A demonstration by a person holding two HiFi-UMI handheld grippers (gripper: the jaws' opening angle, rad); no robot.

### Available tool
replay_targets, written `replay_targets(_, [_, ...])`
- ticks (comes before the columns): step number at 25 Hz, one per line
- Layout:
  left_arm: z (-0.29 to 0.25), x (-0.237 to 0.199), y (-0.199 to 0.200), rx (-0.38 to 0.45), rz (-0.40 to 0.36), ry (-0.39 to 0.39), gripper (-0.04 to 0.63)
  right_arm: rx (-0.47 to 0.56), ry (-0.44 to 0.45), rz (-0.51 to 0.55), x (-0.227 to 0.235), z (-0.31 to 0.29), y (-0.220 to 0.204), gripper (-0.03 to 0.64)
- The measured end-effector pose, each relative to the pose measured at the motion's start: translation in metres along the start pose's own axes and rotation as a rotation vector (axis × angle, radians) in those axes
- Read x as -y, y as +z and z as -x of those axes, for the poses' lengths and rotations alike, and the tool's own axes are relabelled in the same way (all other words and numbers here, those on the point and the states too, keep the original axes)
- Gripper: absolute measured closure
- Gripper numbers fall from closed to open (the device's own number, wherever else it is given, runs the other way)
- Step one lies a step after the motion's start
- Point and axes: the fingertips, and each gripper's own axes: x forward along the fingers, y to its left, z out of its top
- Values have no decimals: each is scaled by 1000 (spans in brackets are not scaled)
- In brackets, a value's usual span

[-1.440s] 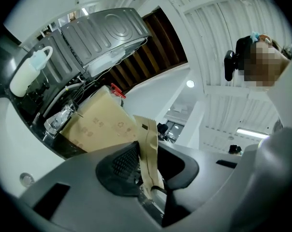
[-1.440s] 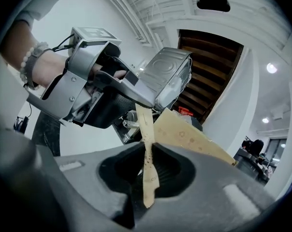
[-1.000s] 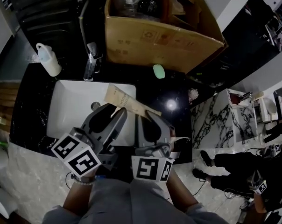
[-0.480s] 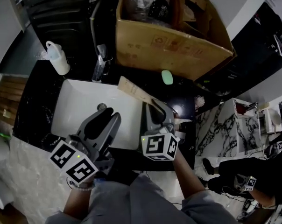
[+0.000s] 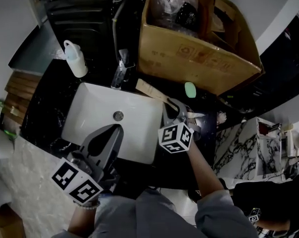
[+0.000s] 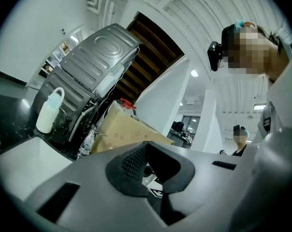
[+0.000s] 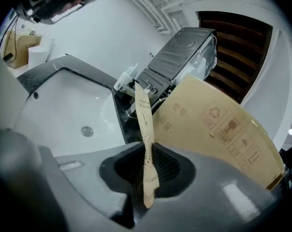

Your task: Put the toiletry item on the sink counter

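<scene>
Right gripper (image 7: 148,170) pinching tan toothbrush packet (image 7: 144,122), white sink (image 7: 54,108) left, cardboard box (image 7: 218,127) right

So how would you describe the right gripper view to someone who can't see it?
The right gripper pinches a slim tan paper packet in its jaws, and the packet stands up from between them. Behind it are a white sink basin with a round drain at left and a large cardboard box at right.
</scene>
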Motion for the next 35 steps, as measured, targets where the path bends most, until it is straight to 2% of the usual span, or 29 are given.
replay_targets(9, [11,-7,10,20,-21,55,588,-55,96,87,-11,-59,-25,571])
replay_targets(16, [16,-14,17,39,-36,92,589,-120,151,108,-17,-92,-47,571])
replay_targets(26, [25,-28,24,50,-36,124,589,-138,214,174,-27,-116,-40,571])
replay_targets(29, [29,-32,26,54,-33,126,589,-139,228,166,-29,-119,-38,568])
replay_targets(35, [32,-35,26,48,-26,113,589,-141,252,68,-28,-118,-34,525])
